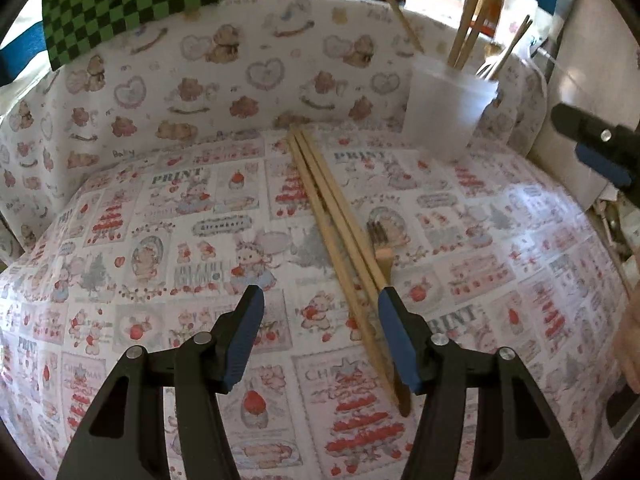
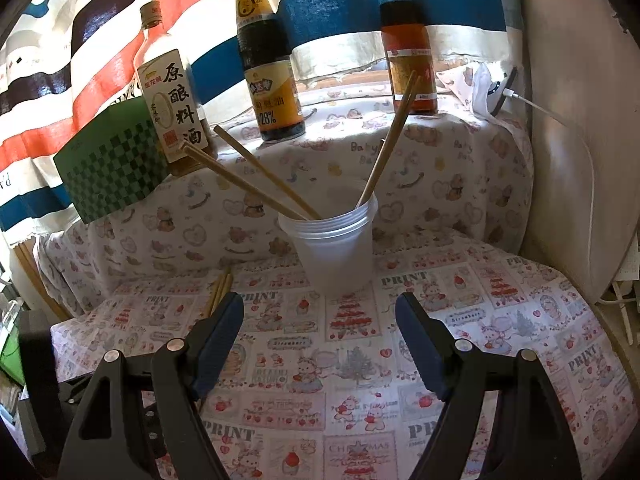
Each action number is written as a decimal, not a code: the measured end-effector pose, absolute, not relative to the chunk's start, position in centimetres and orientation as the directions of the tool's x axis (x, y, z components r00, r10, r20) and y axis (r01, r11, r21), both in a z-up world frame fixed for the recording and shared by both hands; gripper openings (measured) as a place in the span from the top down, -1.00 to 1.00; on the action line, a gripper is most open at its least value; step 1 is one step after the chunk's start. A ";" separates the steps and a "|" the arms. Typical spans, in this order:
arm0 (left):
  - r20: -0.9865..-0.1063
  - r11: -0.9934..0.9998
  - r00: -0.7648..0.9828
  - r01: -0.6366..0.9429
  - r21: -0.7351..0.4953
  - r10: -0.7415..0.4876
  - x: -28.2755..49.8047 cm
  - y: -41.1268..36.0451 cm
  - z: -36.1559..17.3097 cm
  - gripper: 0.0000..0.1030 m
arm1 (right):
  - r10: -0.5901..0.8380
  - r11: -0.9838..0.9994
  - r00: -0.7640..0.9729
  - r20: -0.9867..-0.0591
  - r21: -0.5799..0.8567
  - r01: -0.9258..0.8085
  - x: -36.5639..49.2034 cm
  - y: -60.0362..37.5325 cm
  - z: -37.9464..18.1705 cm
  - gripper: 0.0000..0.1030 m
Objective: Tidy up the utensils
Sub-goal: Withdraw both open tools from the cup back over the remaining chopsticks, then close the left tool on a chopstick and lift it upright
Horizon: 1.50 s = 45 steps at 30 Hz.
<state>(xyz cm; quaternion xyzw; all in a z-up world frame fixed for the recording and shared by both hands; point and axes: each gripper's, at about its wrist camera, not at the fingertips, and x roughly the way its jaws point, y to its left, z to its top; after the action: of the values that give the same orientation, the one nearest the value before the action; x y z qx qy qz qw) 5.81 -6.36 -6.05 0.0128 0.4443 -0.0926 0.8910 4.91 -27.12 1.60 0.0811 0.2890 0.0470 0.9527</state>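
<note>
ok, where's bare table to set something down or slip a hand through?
Free: the table left of the chopsticks, out to the back drape, and the stretch right of them in front of the cup. Crowded: around the chopsticks, where a fork lies against them, by the left gripper. The cup already holds sticks. The right gripper hangs before the cup.

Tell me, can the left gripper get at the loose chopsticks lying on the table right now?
Probably yes. The left gripper is open right above the chopsticks, which lie bare on the tablecloth; only a fork lies against them.
</note>
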 end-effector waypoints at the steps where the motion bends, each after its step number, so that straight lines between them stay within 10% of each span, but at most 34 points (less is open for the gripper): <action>1: -0.789 0.983 0.594 0.173 -0.065 -0.157 5.9 -6.3 -6.1 -0.18 | 0.136 0.983 0.827 -0.545 0.179 -0.044 4.9 -27.1 1.6 -0.56; 18: -0.806 0.998 0.589 0.041 -0.053 -0.067 6.7 -3.5 -6.0 -0.07 | 0.114 0.986 0.820 -0.560 0.162 -0.027 5.2 -27.0 1.3 -0.56; 26: -0.805 0.994 0.592 -0.056 -0.095 -0.043 6.8 -1.5 -5.8 0.65 | 0.112 0.987 0.819 -0.562 0.161 -0.024 5.2 -27.1 1.2 -0.56; 45: -0.739 0.992 0.664 0.043 -0.115 -0.115 6.3 -2.0 -3.5 0.90 | 0.103 0.990 0.813 -0.573 0.140 -0.026 5.3 -26.7 0.9 -0.56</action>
<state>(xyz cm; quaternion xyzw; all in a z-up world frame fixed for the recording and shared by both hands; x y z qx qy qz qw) 6.33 -2.04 -3.54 -0.0438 0.4076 -0.0432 0.9111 5.28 -26.69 0.93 0.0628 0.3038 0.0340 0.9500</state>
